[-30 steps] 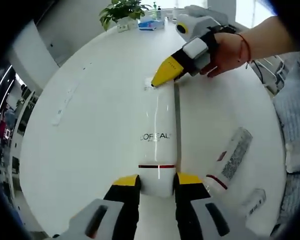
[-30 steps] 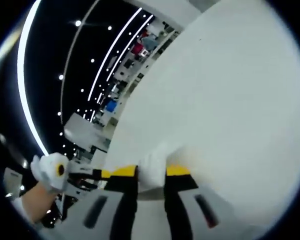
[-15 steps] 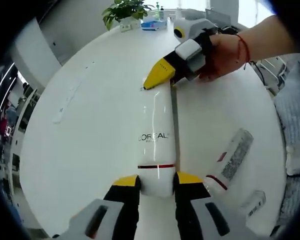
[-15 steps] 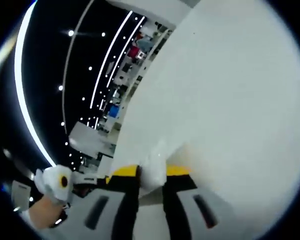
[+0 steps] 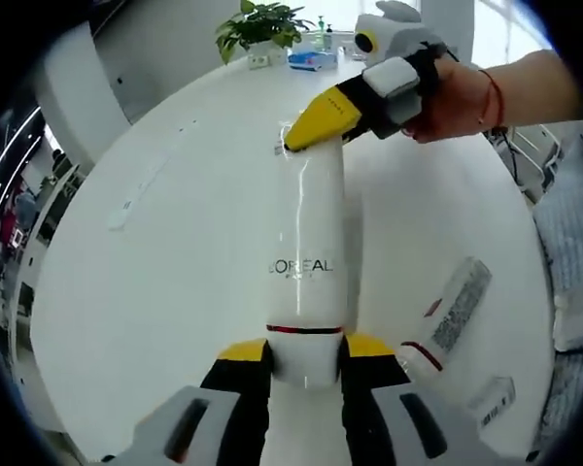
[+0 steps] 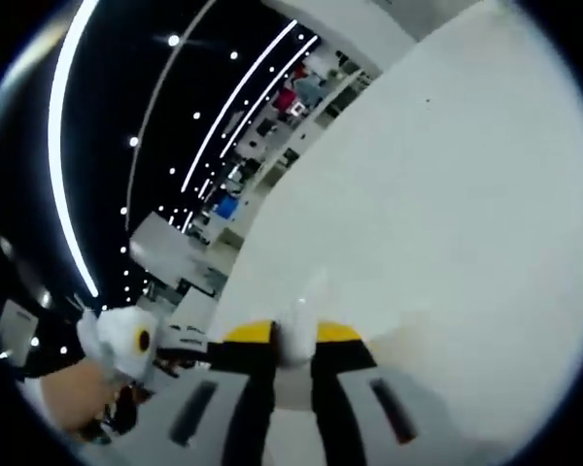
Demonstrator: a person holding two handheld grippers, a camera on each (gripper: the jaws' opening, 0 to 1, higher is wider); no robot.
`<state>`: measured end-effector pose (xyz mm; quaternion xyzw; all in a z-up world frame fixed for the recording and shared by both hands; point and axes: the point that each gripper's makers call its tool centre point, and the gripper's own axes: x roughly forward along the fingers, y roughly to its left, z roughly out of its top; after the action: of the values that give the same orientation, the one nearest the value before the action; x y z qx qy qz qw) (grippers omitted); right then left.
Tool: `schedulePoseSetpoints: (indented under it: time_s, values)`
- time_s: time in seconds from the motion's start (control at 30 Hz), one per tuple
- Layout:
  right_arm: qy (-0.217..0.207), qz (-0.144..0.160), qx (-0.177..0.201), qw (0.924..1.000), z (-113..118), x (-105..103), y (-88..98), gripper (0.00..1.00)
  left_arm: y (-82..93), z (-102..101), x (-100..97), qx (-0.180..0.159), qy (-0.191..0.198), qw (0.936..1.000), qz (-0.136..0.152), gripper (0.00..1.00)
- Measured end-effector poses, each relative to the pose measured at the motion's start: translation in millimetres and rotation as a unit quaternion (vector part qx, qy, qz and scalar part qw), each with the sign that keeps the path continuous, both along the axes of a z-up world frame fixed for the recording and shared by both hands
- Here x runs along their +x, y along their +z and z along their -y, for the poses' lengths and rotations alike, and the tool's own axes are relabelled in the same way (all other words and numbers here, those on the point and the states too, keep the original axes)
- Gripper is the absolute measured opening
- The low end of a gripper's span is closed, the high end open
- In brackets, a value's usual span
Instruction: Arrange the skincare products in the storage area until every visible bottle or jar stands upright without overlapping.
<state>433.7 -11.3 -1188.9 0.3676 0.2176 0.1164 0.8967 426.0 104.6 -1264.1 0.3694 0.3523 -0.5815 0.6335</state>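
The left gripper (image 5: 306, 354) and right gripper (image 5: 290, 146) are each clamped on opposite ends of the white L'Oreal bottle (image 5: 309, 262), mid-frame.

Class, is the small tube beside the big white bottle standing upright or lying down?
Lying down: the tube rests lengthwise on the table, to one side of the bottle.

"L'OREAL" is printed on the white bottle (image 5: 309, 262).
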Motion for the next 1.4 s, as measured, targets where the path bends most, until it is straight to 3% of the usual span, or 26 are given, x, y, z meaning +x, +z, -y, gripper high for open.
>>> schedulePoseSetpoints:
  time_s: [0.13, 0.3, 0.47, 0.7, 0.8, 0.83, 0.93, 0.97, 1.03, 1.13, 1.2, 1.37, 1.4]
  values:
    - [0.019, 0.012, -0.057, 0.9981, -11, 3, 15.2, 0.11, -0.5, -1, 0.2, -0.014, 0.014, 0.9998, -0.01, 0.26]
    - [0.054, 0.047, -0.154, 0.9855, -31, 7, 37.1, 0.11, -1.6, -3, 0.4, -0.036, 0.034, 0.9985, -0.025, 0.26]
    - [0.073, 0.062, -0.196, 0.9759, -44, 9, 46.6, 0.1, -2.1, -4, 0.3, -0.052, 0.046, 0.9971, -0.033, 0.27]
    - [0.127, 0.105, -0.32, 0.933, -76, 11, 66.4, 0.11, -2.0, -3, 0.5, -0.082, 0.071, 0.9935, -0.034, 0.27]
    - [0.139, 0.107, -0.351, 0.9197, -85, 14, 68.7, 0.1, -1.6, -3, 0.1, -0.095, 0.08, 0.9917, -0.032, 0.28]
    - [0.142, 0.108, -0.352, 0.919, -90, 13, 69.6, 0.1, -1.2, -3, -0.1, -0.102, 0.092, 0.9899, -0.035, 0.28]
    - [0.167, 0.123, -0.381, 0.9012, -104, 11, 71.9, 0.1, -0.5, -5, 1.2, -0.113, 0.103, 0.9877, -0.034, 0.29]
    - [0.172, 0.127, -0.383, 0.899, -108, 10, 72.3, 0.1, 0.1, -6, 1.9, -0.117, 0.109, 0.9864, -0.035, 0.29]
    - [0.19, 0.144, -0.4, 0.8852, -118, 9, 73.3, 0.09, 3.1, -9, -0.7, -0.138, 0.147, 0.9765, -0.076, 0.3]
    - [0.199, 0.145, -0.388, 0.8884, -126, 6, 72.6, 0.08, 11.5, -11, -1.1, -0.169, 0.157, 0.9693, -0.086, 0.32]
    - [0.207, 0.151, -0.389, 0.8847, -130, 5, 72.1, 0.08, 23.2, -9, -0.7, -0.205, 0.156, 0.963, -0.078, 0.32]
    - [0.252, 0.178, -0.383, 0.8705, -143, -1, 71.5, 0.1, 34.5, -12, -4.6, -0.241, 0.161, 0.9535, -0.084, 0.35]
    - [0.259, 0.18, -0.375, 0.8717, -145, -2, 71.0, 0.1, 34.3, -13, -5.5, -0.241, 0.162, 0.9533, -0.085, 0.35]
